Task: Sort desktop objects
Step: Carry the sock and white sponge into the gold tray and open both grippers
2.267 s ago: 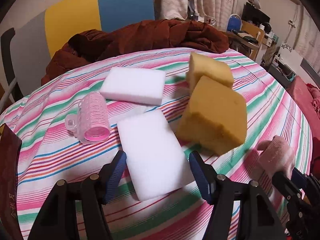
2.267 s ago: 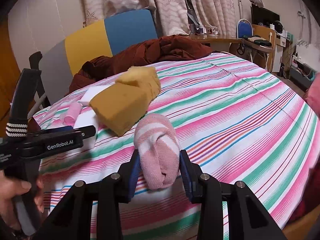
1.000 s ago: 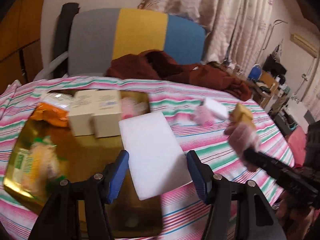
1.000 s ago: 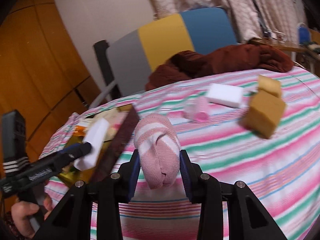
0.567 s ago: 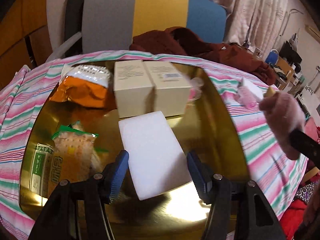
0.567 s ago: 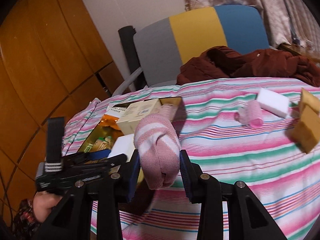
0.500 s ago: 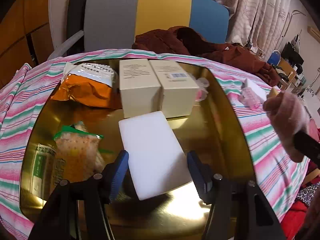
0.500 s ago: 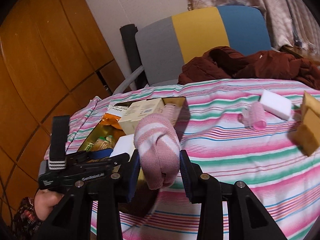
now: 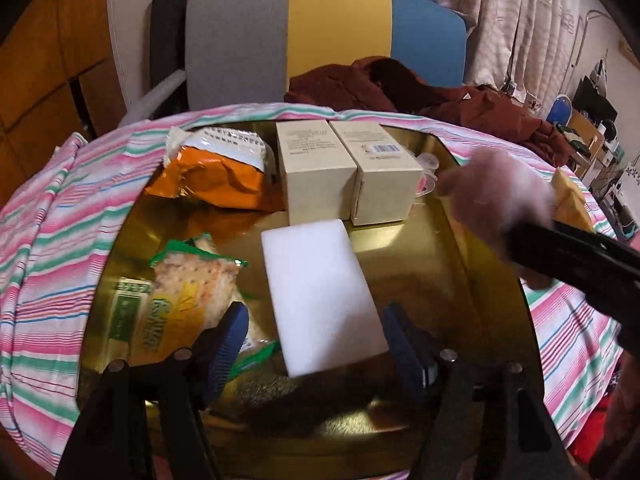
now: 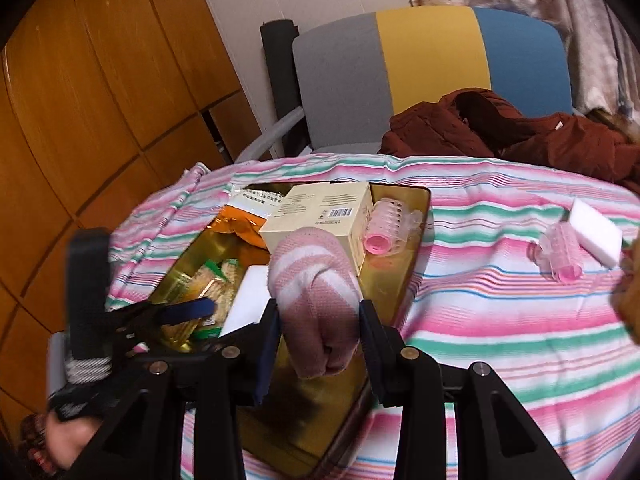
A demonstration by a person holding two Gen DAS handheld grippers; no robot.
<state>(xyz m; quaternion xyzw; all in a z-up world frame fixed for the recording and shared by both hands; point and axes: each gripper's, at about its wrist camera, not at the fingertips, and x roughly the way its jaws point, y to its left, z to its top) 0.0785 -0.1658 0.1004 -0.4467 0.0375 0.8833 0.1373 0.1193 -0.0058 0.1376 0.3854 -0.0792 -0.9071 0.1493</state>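
Observation:
A white sponge (image 9: 320,296) lies in the gold tray (image 9: 460,300), between the fingers of my left gripper (image 9: 316,340). The left jaws are opening, and a gap shows between each blue pad and the sponge's sides. My right gripper (image 10: 318,332) is shut on a rolled pink-and-white sock (image 10: 316,292) and hovers over the tray's near right part. In the left wrist view the sock (image 9: 492,196) shows blurred at the right, above the tray's rim. From the right wrist view the same white sponge (image 10: 248,296) is partly hidden behind the sock.
The tray holds two beige boxes (image 9: 348,168), an orange snack bag (image 9: 216,176), a cracker packet (image 9: 180,292) and a pink hair roller (image 10: 384,224). On the striped cloth lie another roller (image 10: 560,256), a white sponge (image 10: 596,232) and a yellow sponge (image 9: 572,200). A chair with a brown jacket (image 9: 400,88) stands behind.
Both grippers travelled from the loose objects to the gold tray. The left jaws have widened off the white sponge. The sock in the right gripper has come in over the tray.

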